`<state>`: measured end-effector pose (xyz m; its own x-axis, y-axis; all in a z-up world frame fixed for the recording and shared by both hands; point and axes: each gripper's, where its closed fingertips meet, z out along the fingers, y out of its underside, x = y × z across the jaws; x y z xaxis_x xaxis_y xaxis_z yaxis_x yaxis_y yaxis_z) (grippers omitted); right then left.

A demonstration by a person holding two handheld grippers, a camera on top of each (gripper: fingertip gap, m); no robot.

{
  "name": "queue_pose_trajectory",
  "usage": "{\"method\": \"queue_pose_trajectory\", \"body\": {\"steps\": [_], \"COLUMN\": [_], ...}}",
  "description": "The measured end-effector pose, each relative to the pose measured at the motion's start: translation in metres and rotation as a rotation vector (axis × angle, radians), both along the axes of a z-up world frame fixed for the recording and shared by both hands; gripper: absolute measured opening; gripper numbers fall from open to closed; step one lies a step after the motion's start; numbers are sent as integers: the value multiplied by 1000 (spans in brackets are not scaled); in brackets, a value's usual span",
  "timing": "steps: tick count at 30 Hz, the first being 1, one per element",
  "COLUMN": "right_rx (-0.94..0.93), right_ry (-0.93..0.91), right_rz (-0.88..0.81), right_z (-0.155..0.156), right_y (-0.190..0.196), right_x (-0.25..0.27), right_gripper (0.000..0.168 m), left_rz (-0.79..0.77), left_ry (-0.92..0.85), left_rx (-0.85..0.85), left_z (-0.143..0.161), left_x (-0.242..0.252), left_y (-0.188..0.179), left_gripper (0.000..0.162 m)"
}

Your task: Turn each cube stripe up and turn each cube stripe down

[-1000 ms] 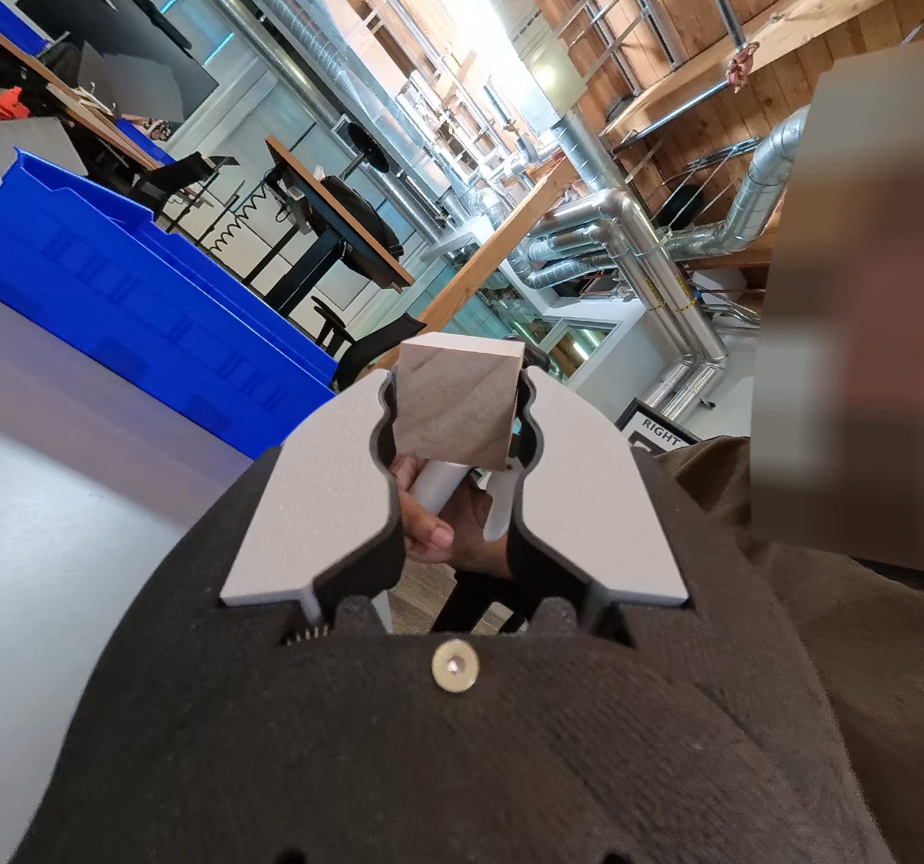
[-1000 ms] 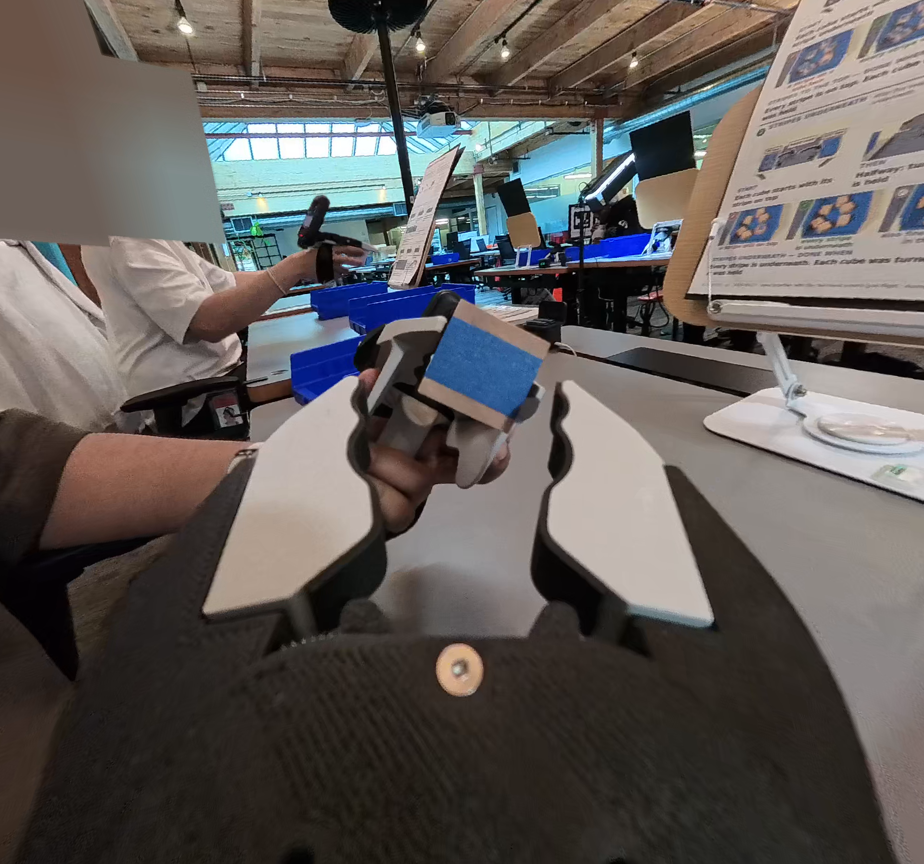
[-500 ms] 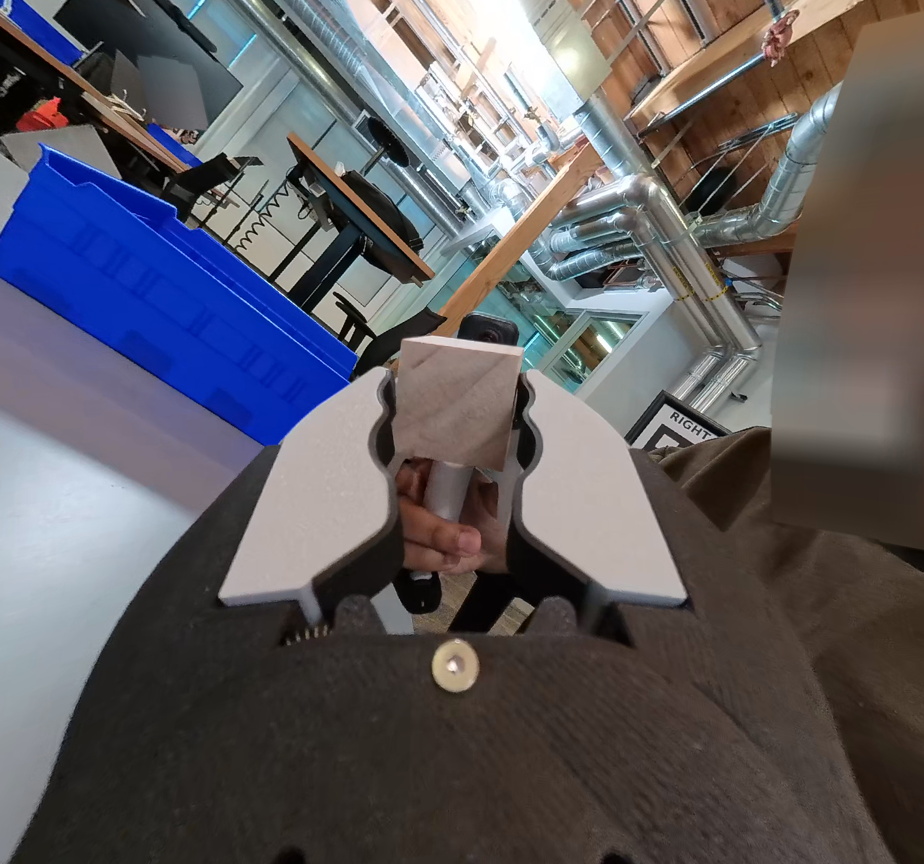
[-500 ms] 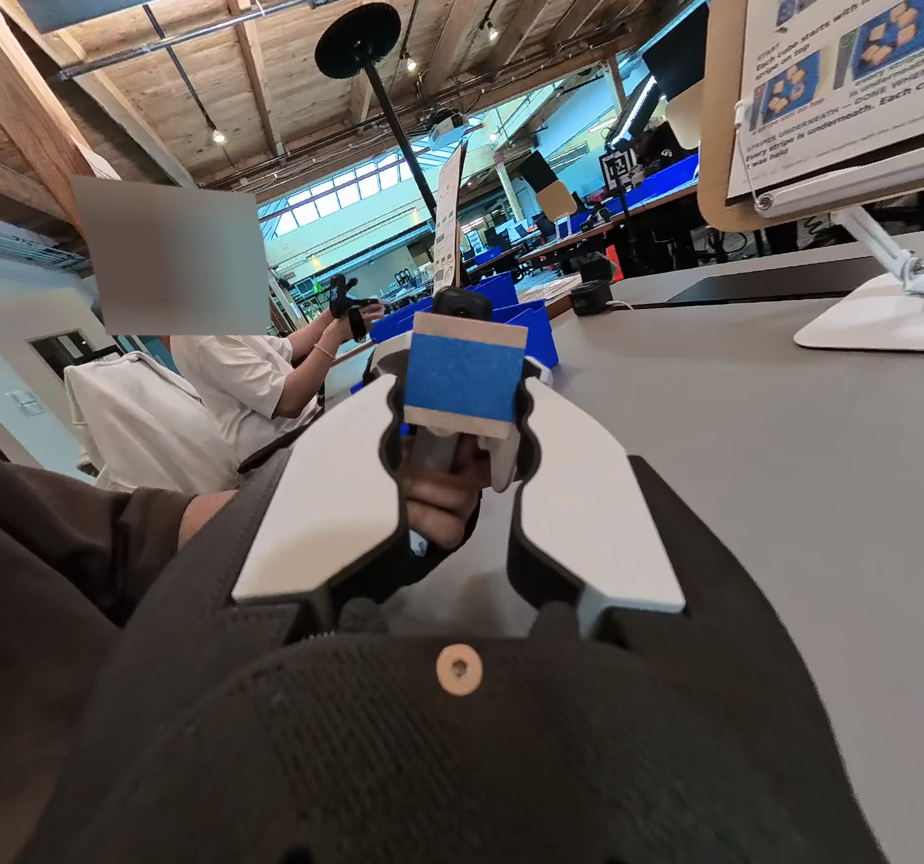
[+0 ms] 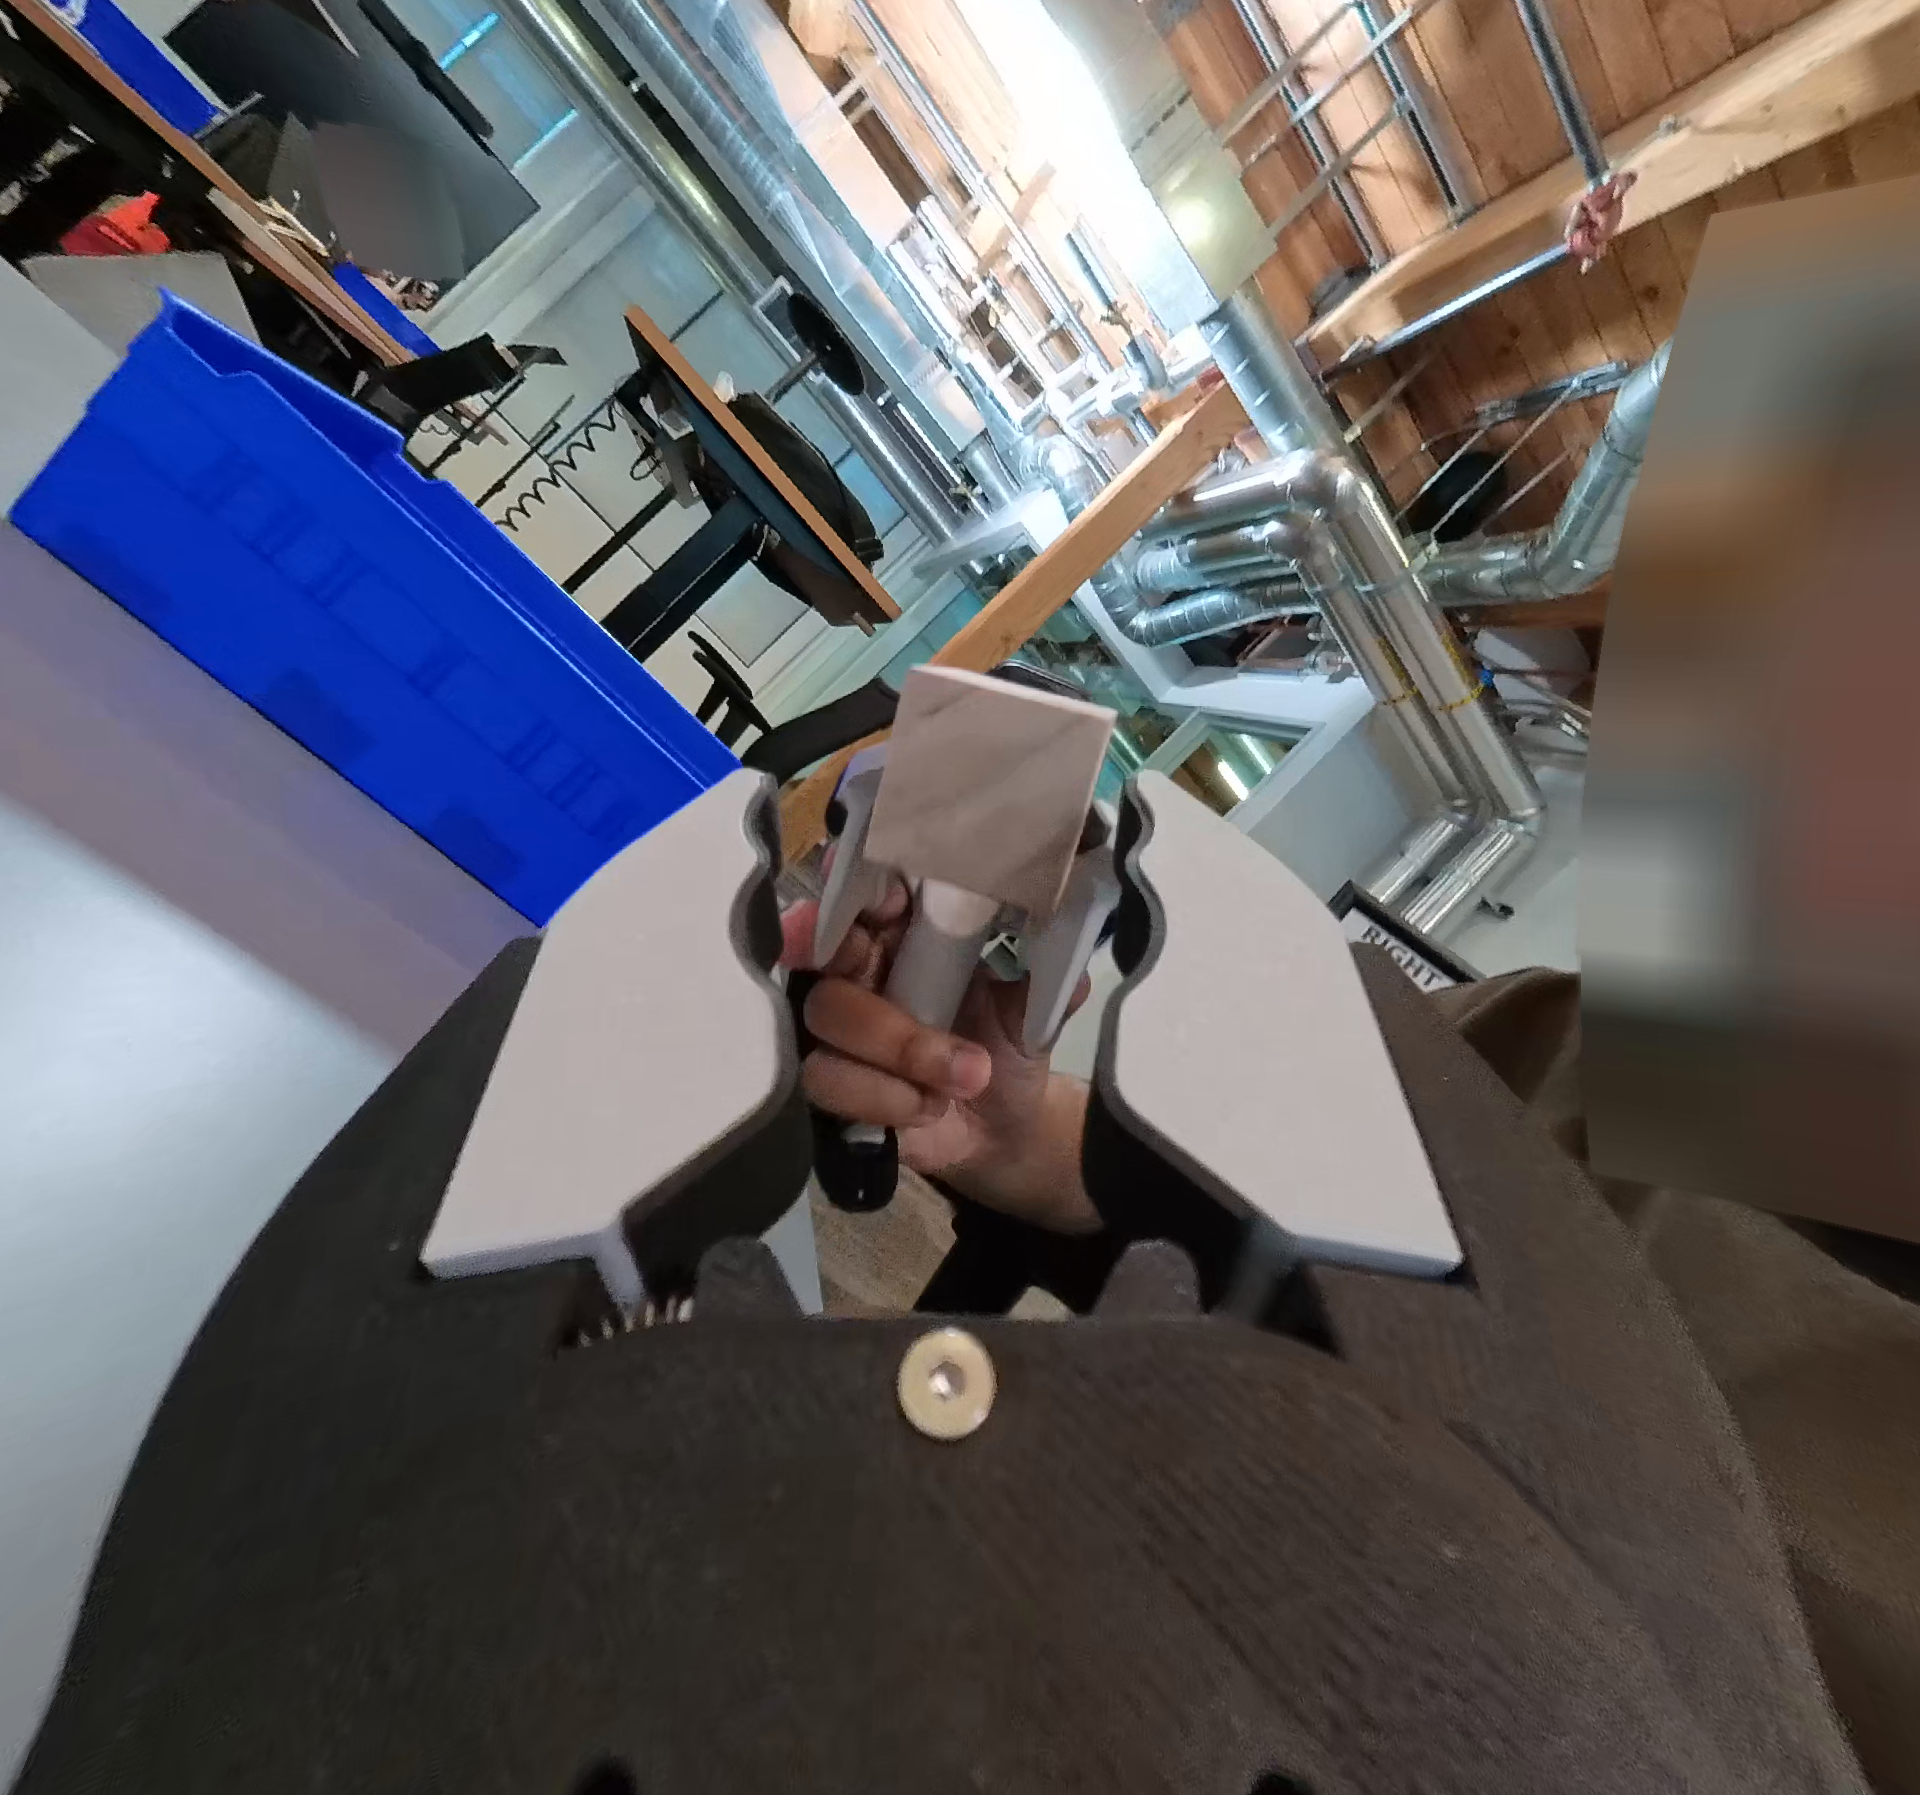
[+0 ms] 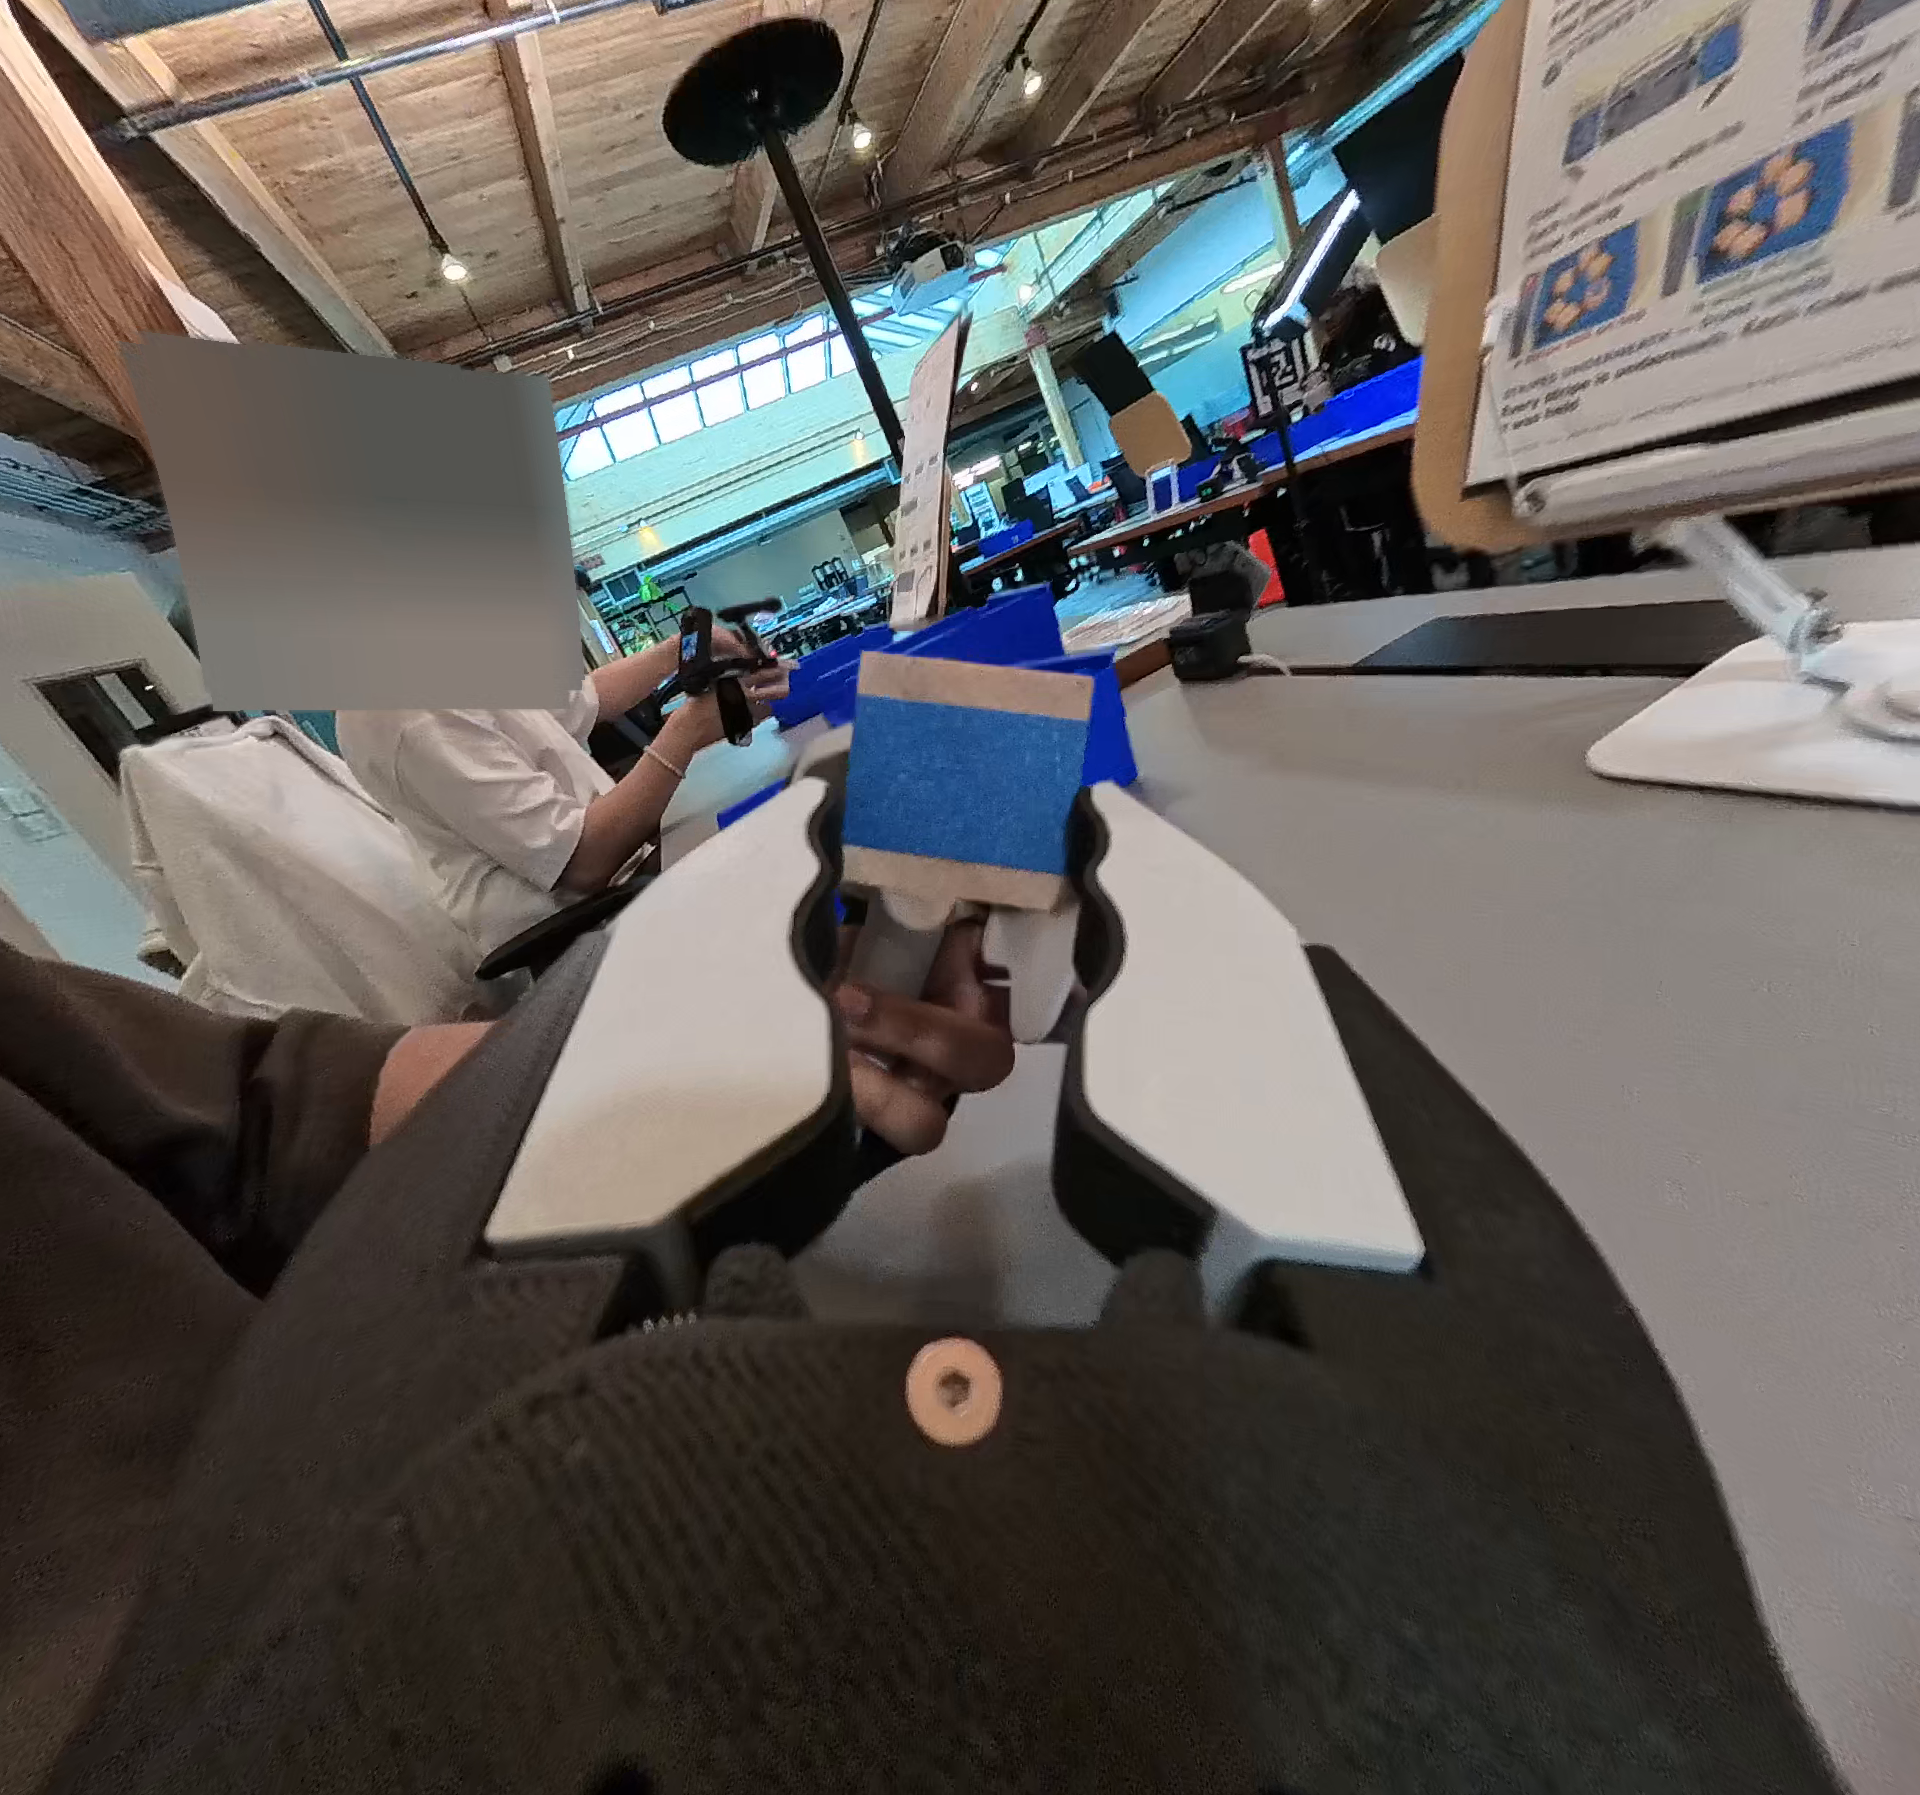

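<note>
Blue tape is facing the right gripper (image 6: pixel 961 826), whose fingers are clamping the wooden cube (image 6: pixel 964 779) in mid-air above the grey table (image 6: pixel 1455 914). The left gripper (image 5: pixel 945 846) is standing spread just short of the cube's bare face, gripping nothing. The handover looks under way; no other cubes are showing, so progress cannot be judged. Ahead-left of the left gripper, a blue bin (image 5: pixel 312 592) is hiding its contents.

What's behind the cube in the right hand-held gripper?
Below its edge, the left hand-held gripper and the hand holding it; above, a blue bin. The cube's far face and that gripper's fingertips are covered.
</note>
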<state>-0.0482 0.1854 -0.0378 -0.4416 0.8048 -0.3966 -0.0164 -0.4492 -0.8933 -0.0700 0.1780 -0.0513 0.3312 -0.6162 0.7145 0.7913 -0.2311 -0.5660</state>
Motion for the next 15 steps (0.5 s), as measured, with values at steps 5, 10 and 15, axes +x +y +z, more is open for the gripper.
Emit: {"method": "queue_pose_trajectory", "body": {"steps": [5, 10, 15], "right_rx": [53, 199, 306], "right_ry": [69, -36, -618], "right_rz": [-180, -534, -784], "right_z": [45, 68, -43], "right_y": [71, 208, 351], "right_x": [19, 42, 49], "right_gripper": [43, 43, 43], "left_rz": [25, 50, 72], "left_ry": [-80, -49, 41], "left_rx": [-10, -34, -74], "left_z": [0, -3, -11], "left_x": [-15, -17, -10], "left_y": [-1, -1, 5], "left_gripper": [62, 63, 67]}}
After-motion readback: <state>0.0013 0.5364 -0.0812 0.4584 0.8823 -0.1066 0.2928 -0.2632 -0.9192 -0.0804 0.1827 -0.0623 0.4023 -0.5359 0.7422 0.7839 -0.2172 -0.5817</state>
